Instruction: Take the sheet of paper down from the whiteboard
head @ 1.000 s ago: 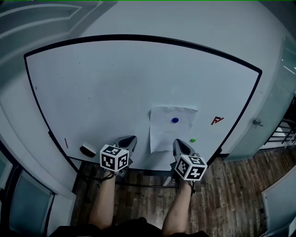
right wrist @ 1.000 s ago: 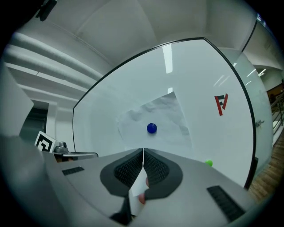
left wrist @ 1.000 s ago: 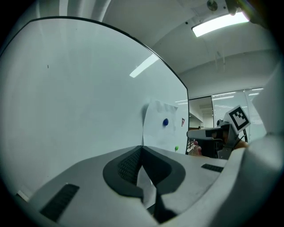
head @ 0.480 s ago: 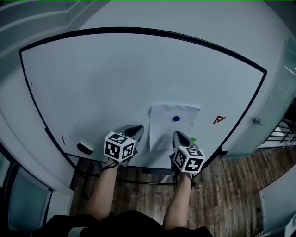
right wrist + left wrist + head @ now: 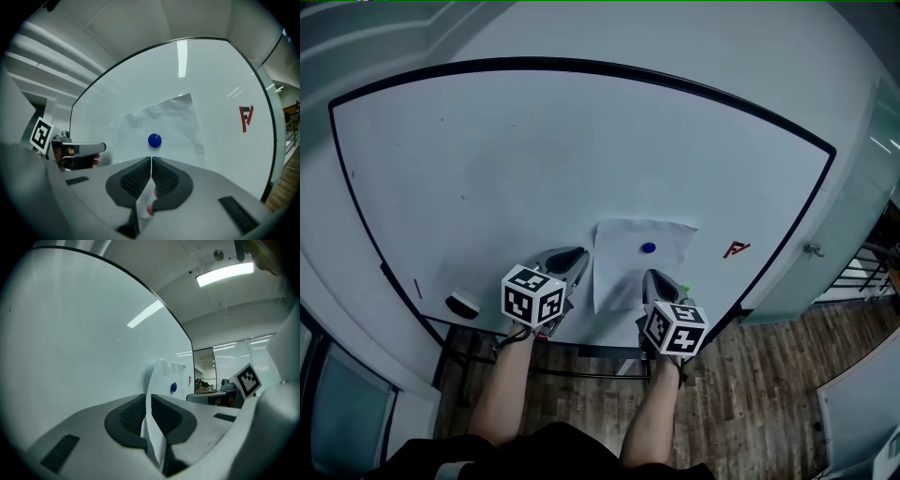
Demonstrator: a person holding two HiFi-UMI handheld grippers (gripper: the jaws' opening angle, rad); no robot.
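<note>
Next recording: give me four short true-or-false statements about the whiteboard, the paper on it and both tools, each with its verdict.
A round blue magnet sits on the white sheet of paper. True.
The left tool is open and clear of the sheet. False: its jaws are closed on the sheet's left edge.
The right tool is shut on the sheet's bottom edge. True.
The red mark on the whiteboard lies left of the sheet. False: it lies to the right of it.
</note>
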